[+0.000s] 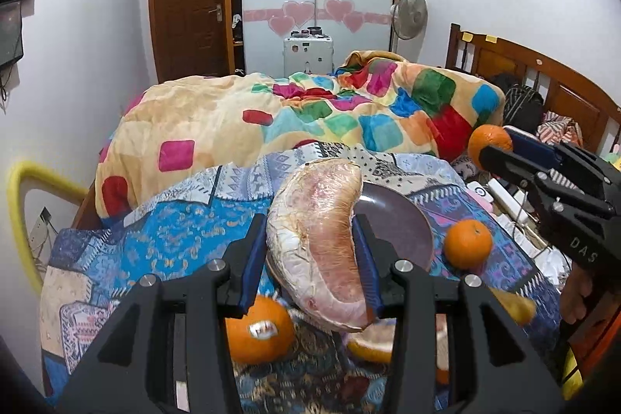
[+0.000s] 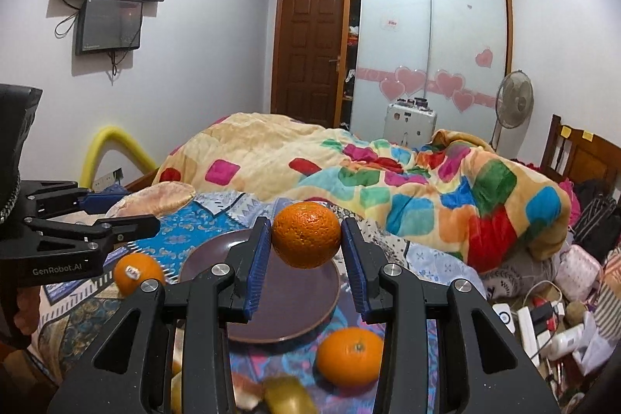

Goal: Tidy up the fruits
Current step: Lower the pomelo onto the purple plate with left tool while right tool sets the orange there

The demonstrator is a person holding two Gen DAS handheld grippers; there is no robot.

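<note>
Left wrist view: a curved, membrane-veined pomelo wedge [image 1: 322, 243] is clamped by the left gripper [image 1: 312, 258] just above the round, glossy brown plate [image 1: 403, 224]. A dimpled orange [image 2: 306, 234] is pinched by the right gripper [image 2: 306, 264] over that plate. Beneath the plate a patterned blue bedspread [image 1: 174, 231] is spread; beyond it, a plush patchwork blanket [image 1: 310, 111] is heaped.

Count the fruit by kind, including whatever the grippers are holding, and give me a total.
Oranges: 3, one held in the right gripper, two on the bedspread.
Pomelo wedge: 1, in the left gripper.
Total: 4, not counting cut pieces partly hidden below.
</note>
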